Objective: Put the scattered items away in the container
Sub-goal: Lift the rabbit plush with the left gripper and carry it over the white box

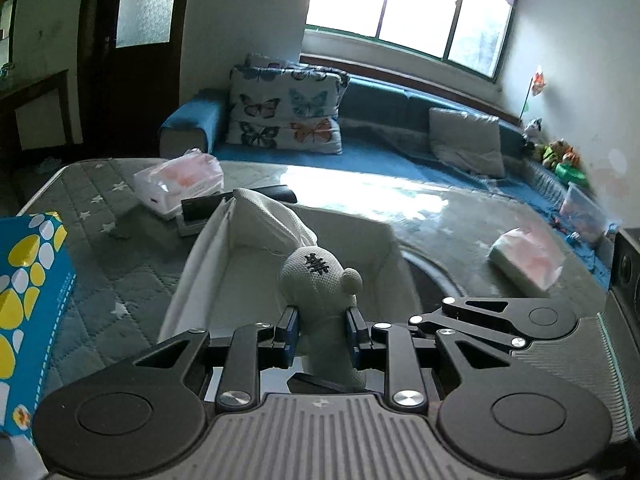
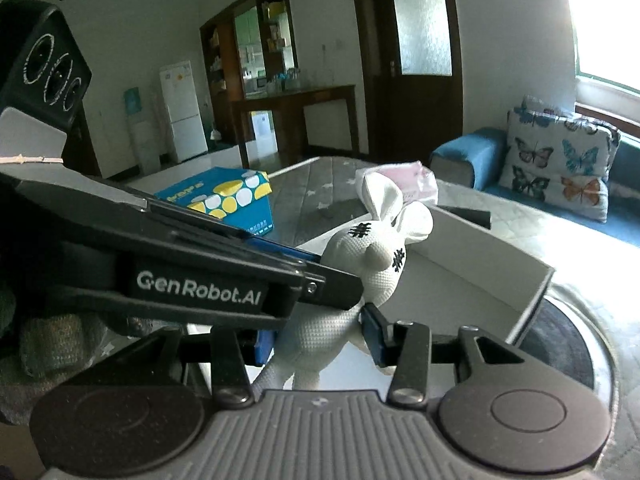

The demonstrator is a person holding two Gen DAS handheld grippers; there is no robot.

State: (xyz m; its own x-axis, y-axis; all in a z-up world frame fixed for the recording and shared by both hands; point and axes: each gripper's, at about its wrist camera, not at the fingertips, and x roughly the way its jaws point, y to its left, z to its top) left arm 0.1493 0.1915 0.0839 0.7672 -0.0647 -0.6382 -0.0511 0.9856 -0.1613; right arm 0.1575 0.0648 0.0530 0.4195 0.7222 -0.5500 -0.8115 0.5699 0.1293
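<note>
A white knitted toy mouse [image 1: 316, 276] with stitched black eyes and big ears is held over the near edge of a white open box [image 1: 208, 256]. My left gripper [image 1: 322, 332] is shut on the mouse's body. In the right wrist view my right gripper [image 2: 320, 338] is also shut on the mouse [image 2: 372, 248], around its lower body, with the left gripper [image 2: 192, 264] crossing in from the left onto the same toy. The white box [image 2: 480, 256] lies just behind the mouse.
A blue and yellow tissue box [image 1: 28, 292] stands at the left on the grey quilted mat [image 1: 108, 248]. Pink tissue packs lie behind the box [image 1: 180, 180] and at the right [image 1: 528, 260]. A dark object [image 1: 200, 206] lies behind the box. A blue sofa [image 1: 360, 152] lies beyond.
</note>
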